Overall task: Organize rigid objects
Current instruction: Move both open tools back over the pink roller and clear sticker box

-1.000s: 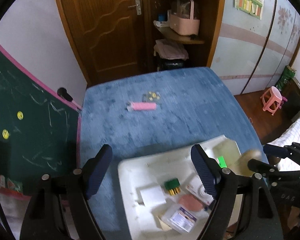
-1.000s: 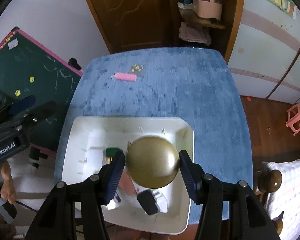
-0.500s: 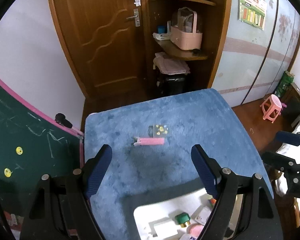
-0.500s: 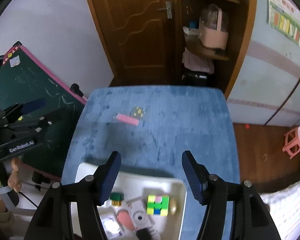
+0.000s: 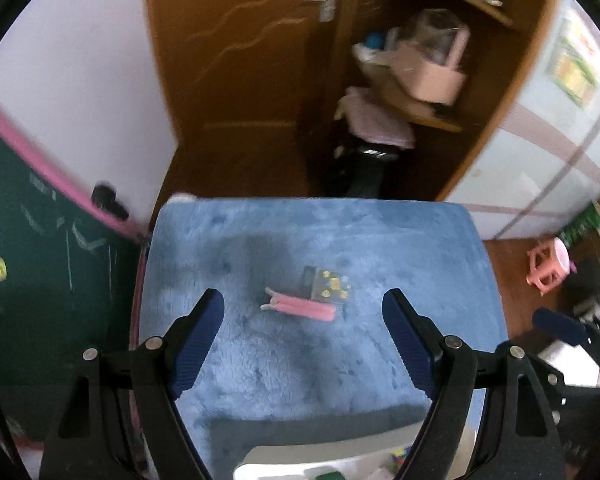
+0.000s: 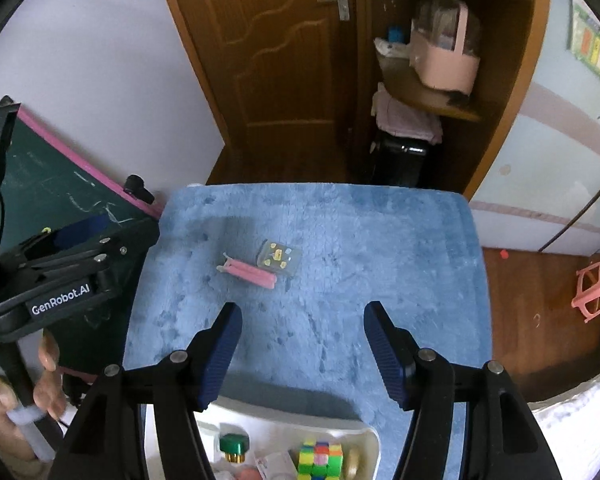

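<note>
A pink clip (image 5: 300,309) (image 6: 247,274) and a small clear packet with yellow pieces (image 5: 327,283) (image 6: 280,258) lie side by side on the blue fuzzy table (image 5: 260,360) (image 6: 340,300). A white tray (image 6: 364,434) (image 5: 284,466) sits at the near edge, holding a colour cube (image 6: 321,458), a green-topped piece (image 6: 233,445) and other small items. My left gripper (image 5: 302,334) is open and empty, above the table short of the clip. My right gripper (image 6: 302,344) is open and empty above the tray's far rim.
A green chalkboard with a pink frame (image 6: 72,196) leans at the table's left. A wooden door (image 6: 284,64) and a corner shelf with a pink basket (image 6: 444,60) stand behind. A pink stool (image 6: 596,290) is on the floor at right.
My right gripper has let go of a gold round object into the tray and opened. Both grippers have risen and moved forward toward the clip and packet.
</note>
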